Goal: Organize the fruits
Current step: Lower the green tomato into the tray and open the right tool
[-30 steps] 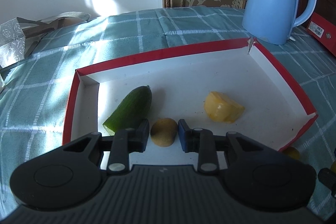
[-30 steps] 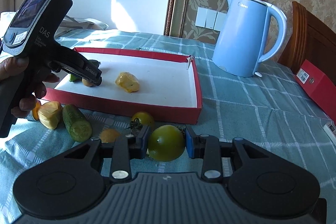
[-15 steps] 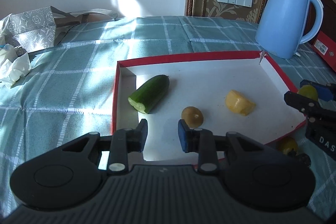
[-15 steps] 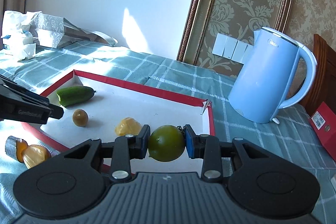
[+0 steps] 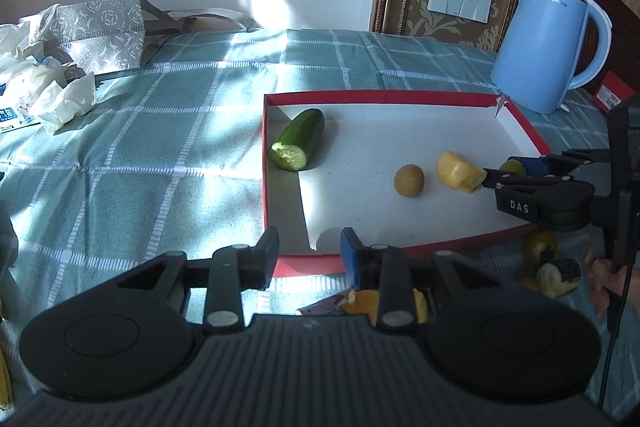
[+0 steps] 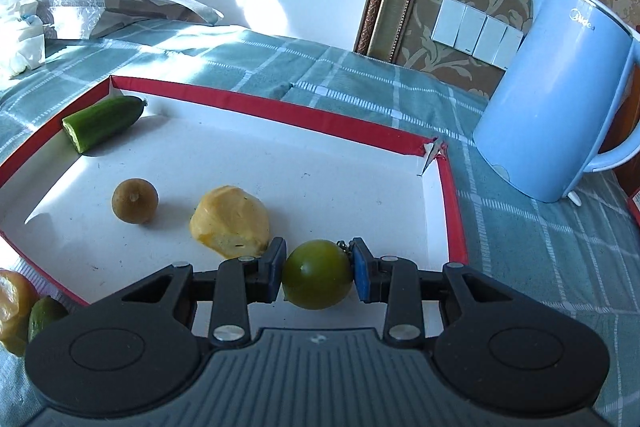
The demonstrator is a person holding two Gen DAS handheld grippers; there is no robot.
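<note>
A red-rimmed white tray (image 5: 400, 96) (image 6: 260, 107) holds a cut cucumber (image 5: 298, 139) (image 6: 104, 123), a small brown kiwi (image 5: 409, 179) (image 6: 134, 200) and a yellow fruit piece (image 5: 458, 172) (image 6: 230, 223). My right gripper (image 6: 318, 269) is shut on a green tomato (image 6: 318, 274) and holds it over the tray's near right part; it shows in the left wrist view (image 5: 516, 171) too. My left gripper (image 5: 309, 253) is open and empty, above the tray's near edge. More fruit pieces lie outside the tray (image 5: 540, 246) (image 6: 16, 303).
A blue kettle (image 5: 550, 43) (image 6: 560, 95) stands at the tray's far right corner. A patterned bag (image 5: 100, 31) and crumpled tissues (image 5: 60, 99) lie at the far left on the checked cloth. A red box (image 5: 612, 89) sits by the kettle.
My left gripper has let go of the kiwi in the tray and drawn back, open. My right gripper has lifted the green tomato from the cloth and carried it over the tray.
</note>
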